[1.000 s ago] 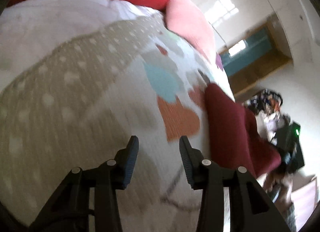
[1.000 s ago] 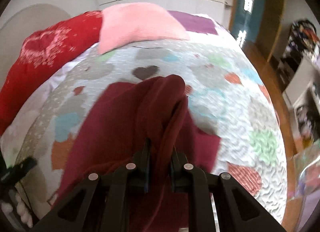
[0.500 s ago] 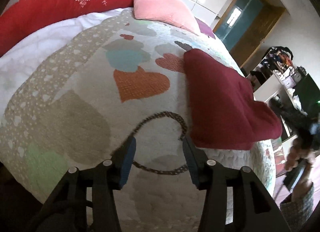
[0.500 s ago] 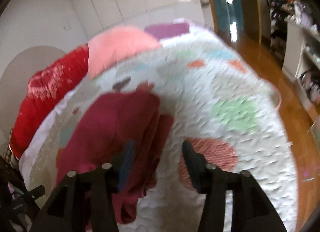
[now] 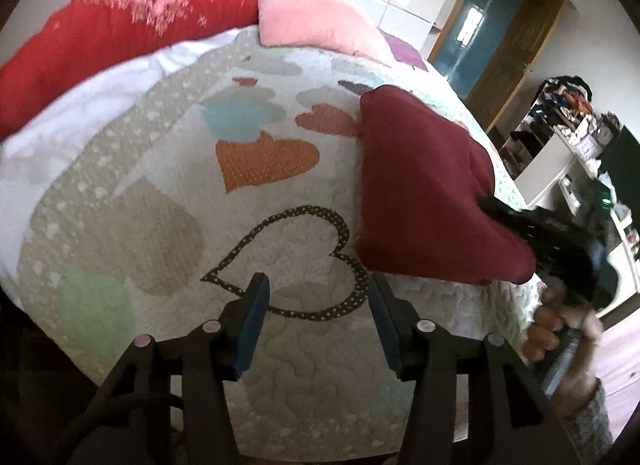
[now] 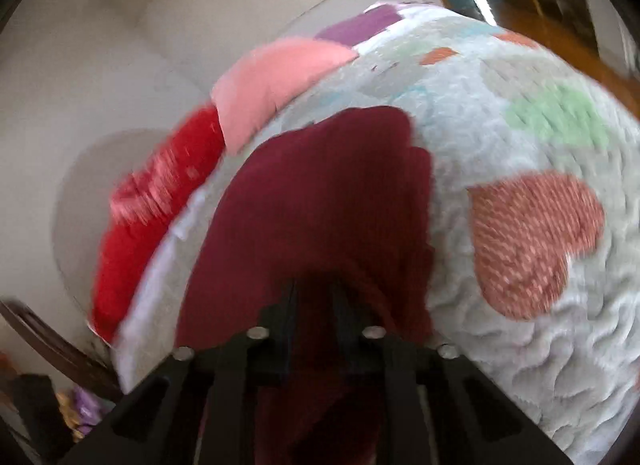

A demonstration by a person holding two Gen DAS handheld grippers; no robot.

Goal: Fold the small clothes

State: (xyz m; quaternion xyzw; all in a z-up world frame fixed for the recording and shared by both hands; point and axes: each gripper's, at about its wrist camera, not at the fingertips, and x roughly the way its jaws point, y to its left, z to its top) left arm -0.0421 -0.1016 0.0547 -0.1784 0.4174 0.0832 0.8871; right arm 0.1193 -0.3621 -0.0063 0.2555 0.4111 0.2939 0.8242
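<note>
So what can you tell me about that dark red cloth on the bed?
The dark red cloth is soft, plain maroon fabric with no pattern, folded into a thick, flat bundle. It lies on the heart-patterned quilt, near the bed's right edge. The right gripper has its fingers closed on the near end. The left gripper is open, touching nothing.

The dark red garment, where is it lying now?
The dark red garment lies on the heart-patterned quilt, right of the orange heart; the right gripper pinches its near edge.

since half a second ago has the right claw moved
Yes. The right claw, then open beside the maroon cloth, is now closed over its near edge, with the cloth nearer relative to the pink pillow.
</note>
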